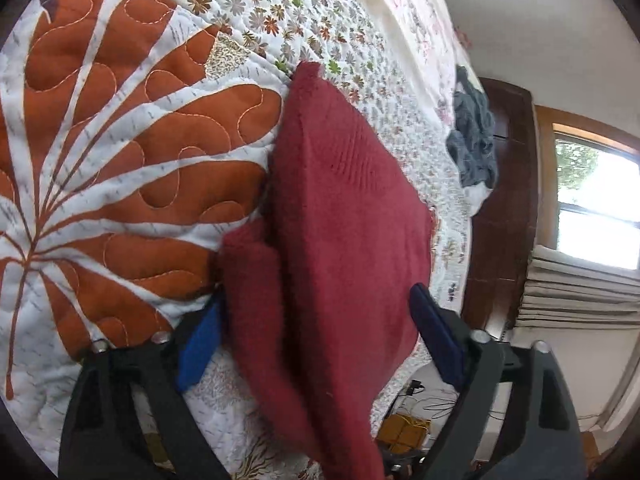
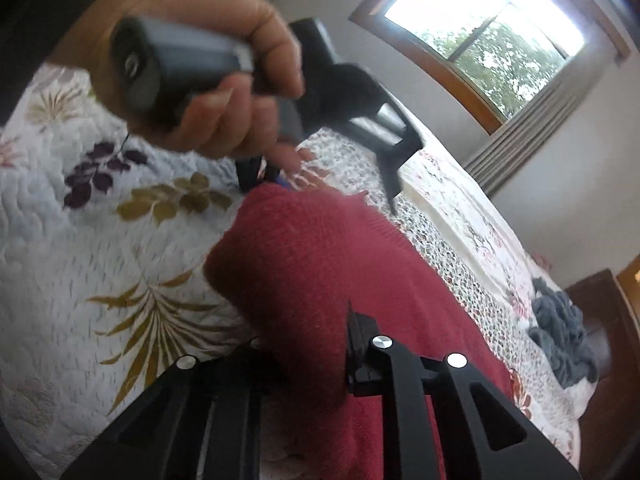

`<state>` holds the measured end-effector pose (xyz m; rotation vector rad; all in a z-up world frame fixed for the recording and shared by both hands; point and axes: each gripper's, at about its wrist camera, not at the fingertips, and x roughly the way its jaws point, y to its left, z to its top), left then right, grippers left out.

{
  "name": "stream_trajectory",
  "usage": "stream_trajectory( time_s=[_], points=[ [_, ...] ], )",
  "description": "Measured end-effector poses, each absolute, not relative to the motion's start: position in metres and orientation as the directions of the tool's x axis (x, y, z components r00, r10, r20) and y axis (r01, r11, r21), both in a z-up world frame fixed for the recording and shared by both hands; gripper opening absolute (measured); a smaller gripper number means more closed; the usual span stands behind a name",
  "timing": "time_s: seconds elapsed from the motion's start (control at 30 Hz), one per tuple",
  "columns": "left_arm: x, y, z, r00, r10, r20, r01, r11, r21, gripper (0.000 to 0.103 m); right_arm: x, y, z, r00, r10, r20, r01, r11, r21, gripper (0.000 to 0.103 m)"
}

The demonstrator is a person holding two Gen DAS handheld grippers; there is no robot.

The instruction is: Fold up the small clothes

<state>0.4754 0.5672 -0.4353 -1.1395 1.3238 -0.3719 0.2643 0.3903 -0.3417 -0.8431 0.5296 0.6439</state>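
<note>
Both grippers, left [image 1: 316, 320] released, right [image 2: 308, 344] clenching red sweater [image 1: 340, 220] (quilt [image 1: 120, 120] beside bare)

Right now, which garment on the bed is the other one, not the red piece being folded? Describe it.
Follow the quilted bedspread away from the red knit garment toward the dark wooden footboard. At that far edge lies a crumpled grey-blue garment, unfolded and bunched, the only grey item there.
</note>
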Motion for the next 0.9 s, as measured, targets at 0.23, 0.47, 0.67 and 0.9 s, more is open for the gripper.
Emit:
stream_trajectory(
  time_s=[0.23, 0.47, 0.67, 0.9],
  points=[
    [0.486, 0.557, -0.433, 0.228, -0.758, -0.610, -0.393, 0.502, -0.770, 0.017, 0.262, 0.386, -0.342, 0.684, 0.315, -0.658, -0.705, 0.517, -0.485, 0.016],
    [0.487, 0.551, -0.399, 0.238, -0.713, -0.660, -0.368, 0.562, -0.740, 0.014, 0.264, 0.375, -0.324, 0.688, 0.321, -0.651, -0.687, 0.577, -0.442, 0.016],
    [0.497, 0.531, -0.352, 0.252, -0.672, -0.697, -0.319, 0.622, -0.715, 0.014, 0.269, 0.358, -0.299, 0.696, 0.330, -0.637, -0.660, 0.644, -0.387, 0.016],
    [0.509, 0.497, -0.296, 0.258, -0.616, -0.744, -0.257, 0.699, -0.668, 0.014, 0.274, 0.332, -0.266, 0.706, 0.343, -0.620, -0.627, 0.710, -0.321, 0.016]
  ],
)
